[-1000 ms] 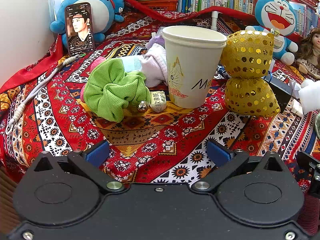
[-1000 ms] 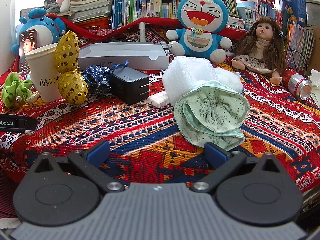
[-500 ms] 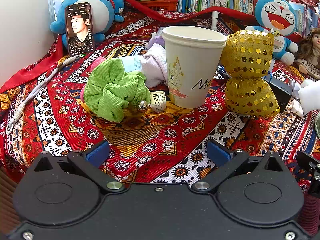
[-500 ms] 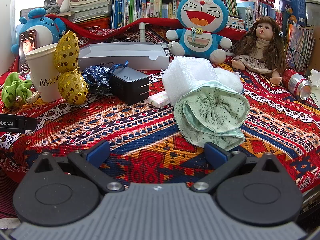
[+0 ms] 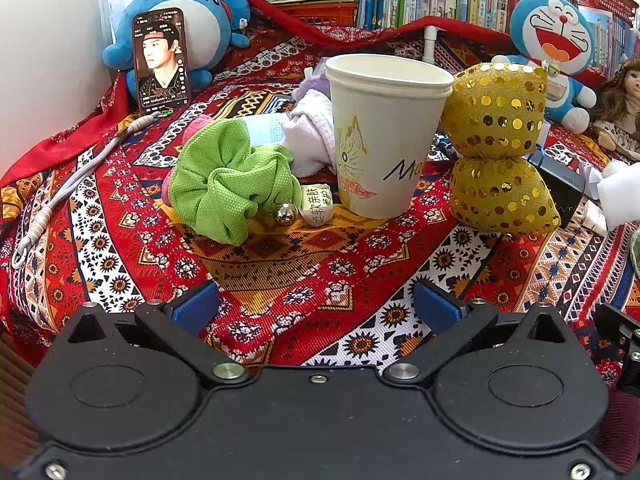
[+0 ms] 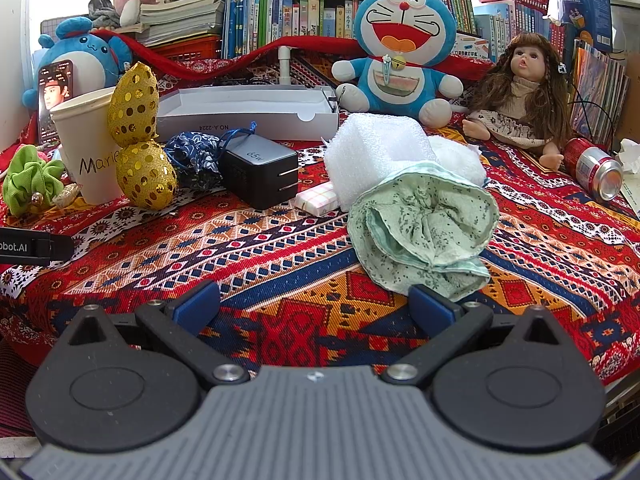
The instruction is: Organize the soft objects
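In the left wrist view a green scrunchie point(image 5: 228, 184) lies on the patterned cloth beside a paper cup point(image 5: 384, 136), with a pale purple cloth point(image 5: 312, 136) behind it and a gold sequin pouch point(image 5: 500, 148) to the cup's right. My left gripper point(image 5: 316, 304) is open and empty, short of these. In the right wrist view a rolled pale green floral cloth point(image 6: 424, 232) lies against a white towel point(image 6: 384, 156). My right gripper point(image 6: 314, 304) is open and empty, its right finger close to the green cloth.
A black charger point(image 6: 260, 172), a blue pouch point(image 6: 192, 152), a white box point(image 6: 248, 108), a Doraemon plush point(image 6: 400, 48), a doll point(image 6: 524, 92) and a red can point(image 6: 592, 168) crowd the back. A phone point(image 5: 162, 60) leans on a blue plush point(image 5: 188, 28).
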`<state>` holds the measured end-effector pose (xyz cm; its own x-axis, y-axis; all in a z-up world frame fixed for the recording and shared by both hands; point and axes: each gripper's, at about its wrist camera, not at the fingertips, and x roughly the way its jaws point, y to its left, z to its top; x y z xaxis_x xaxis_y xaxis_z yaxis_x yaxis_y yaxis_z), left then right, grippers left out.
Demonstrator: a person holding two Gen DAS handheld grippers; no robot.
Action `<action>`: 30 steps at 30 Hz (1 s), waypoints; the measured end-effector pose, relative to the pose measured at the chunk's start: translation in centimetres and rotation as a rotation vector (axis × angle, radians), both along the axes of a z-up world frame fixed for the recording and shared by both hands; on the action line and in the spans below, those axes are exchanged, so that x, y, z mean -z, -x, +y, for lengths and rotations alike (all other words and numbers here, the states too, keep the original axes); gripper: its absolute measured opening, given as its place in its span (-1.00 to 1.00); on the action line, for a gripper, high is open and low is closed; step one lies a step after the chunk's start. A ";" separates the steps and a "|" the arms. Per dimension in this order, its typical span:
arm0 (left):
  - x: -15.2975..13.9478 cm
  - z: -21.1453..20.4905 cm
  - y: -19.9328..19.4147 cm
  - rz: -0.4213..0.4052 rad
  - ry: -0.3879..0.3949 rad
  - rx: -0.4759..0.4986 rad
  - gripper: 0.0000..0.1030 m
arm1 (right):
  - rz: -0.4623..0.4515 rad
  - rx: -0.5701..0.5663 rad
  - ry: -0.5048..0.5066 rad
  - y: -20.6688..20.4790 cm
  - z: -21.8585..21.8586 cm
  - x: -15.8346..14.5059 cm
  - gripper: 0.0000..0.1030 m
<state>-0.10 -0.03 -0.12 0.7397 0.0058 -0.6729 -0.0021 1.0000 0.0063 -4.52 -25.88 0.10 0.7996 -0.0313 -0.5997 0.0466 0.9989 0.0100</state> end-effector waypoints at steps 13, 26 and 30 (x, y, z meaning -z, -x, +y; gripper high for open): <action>0.6 1.7 0.3 -0.060 0.009 0.095 1.00 | -0.095 -0.037 0.000 1.0 -0.3 0.8 1.00; -1.0 2.8 1.5 -0.234 -0.031 0.027 0.98 | -0.130 -0.123 0.016 1.8 -1.0 0.6 0.95; -2.2 3.9 0.5 -0.267 -0.026 -0.007 0.95 | -0.183 -0.110 0.019 2.4 -1.4 -0.2 0.81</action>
